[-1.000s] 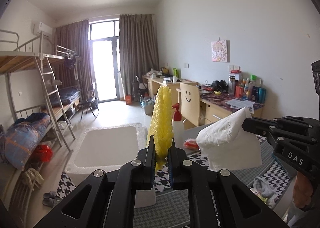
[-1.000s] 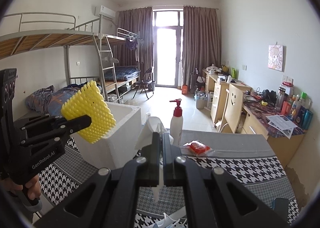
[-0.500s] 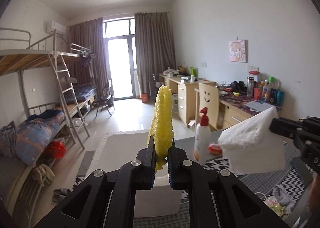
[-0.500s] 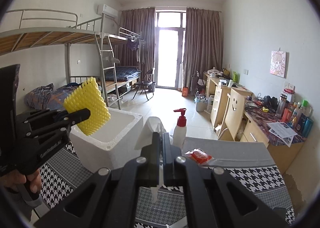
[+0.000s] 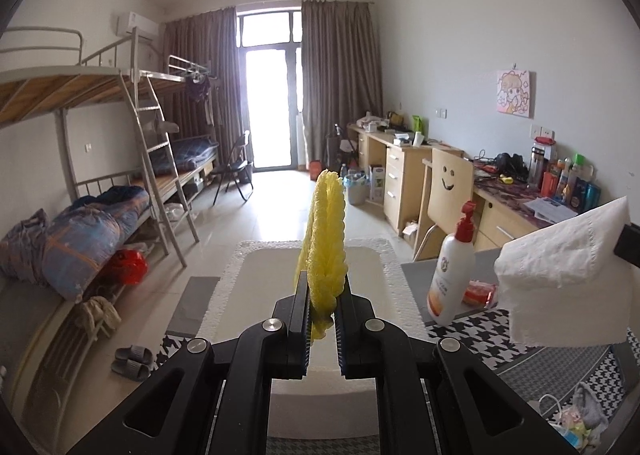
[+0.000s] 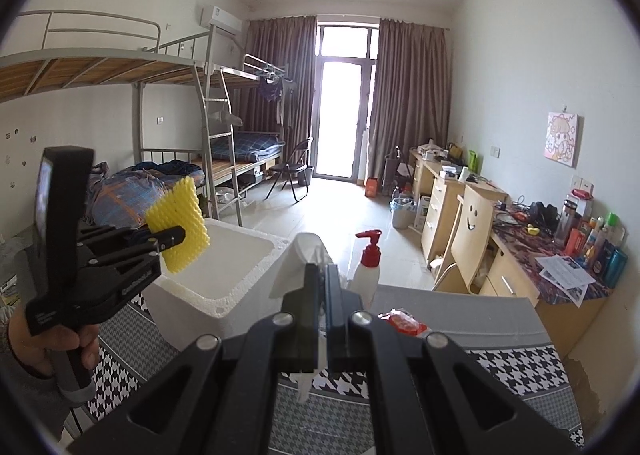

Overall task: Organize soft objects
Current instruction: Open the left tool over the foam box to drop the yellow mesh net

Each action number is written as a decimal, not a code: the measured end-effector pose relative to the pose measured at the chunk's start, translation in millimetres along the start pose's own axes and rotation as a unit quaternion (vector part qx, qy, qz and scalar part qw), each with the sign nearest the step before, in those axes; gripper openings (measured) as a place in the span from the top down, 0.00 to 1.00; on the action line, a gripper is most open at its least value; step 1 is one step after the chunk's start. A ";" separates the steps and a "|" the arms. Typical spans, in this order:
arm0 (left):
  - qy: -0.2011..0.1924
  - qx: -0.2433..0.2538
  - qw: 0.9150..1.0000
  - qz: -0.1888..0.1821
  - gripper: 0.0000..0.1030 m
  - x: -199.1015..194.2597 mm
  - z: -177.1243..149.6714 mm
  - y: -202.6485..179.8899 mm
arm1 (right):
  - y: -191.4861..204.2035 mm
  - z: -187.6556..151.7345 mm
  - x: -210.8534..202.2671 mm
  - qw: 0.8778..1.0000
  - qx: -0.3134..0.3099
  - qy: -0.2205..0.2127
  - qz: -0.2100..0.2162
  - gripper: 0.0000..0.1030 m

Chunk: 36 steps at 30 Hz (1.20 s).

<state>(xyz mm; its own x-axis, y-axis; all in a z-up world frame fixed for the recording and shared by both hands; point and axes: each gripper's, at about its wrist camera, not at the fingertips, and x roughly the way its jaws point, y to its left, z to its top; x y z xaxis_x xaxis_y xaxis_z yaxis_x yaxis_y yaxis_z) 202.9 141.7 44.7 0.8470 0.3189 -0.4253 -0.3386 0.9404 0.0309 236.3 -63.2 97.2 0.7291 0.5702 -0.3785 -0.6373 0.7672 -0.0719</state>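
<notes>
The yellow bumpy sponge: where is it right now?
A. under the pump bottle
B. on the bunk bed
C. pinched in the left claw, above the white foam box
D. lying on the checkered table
C: the left claw pinches the yellow sponge over the white foam box.

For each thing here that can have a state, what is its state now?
Left gripper: shut on the yellow sponge.
Right gripper: shut on the white tissue.
Foam box: open, no lid on it.
Pump bottle: upright, pump on.
</notes>
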 end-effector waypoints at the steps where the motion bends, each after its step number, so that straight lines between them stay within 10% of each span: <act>1: 0.003 0.000 1.000 0.000 0.90 2.5 0.4 -0.1 | 0.5 1.1 1.5 1.000 -0.002 0.001 0.000 0.96; 18: 0.067 -0.019 0.997 0.027 0.89 44.6 -7.1 18.7 | 4.3 15.8 18.7 1.000 0.000 -0.004 -0.007 0.96; 21: 0.076 -0.024 0.996 0.031 0.69 48.4 -8.3 22.8 | 9.4 18.0 21.8 1.000 -0.005 -0.004 -0.008 0.96; 23: 0.072 -0.030 0.996 0.036 0.38 45.6 -8.0 26.3 | 12.5 20.3 24.2 1.000 -0.009 -0.005 -0.009 0.96; 36: 0.025 -0.027 0.998 0.048 0.05 22.1 -6.3 33.9 | 28.8 31.5 36.1 1.000 -0.028 -0.007 0.005 0.96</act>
<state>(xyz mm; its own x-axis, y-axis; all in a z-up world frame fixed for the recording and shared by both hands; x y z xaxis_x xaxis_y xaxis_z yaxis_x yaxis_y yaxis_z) 207.5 179.9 30.6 0.7887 0.3990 -0.4677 -0.4397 0.8978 0.0243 252.2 -11.3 110.5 0.7261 0.5816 -0.3667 -0.6569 0.7443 -0.1202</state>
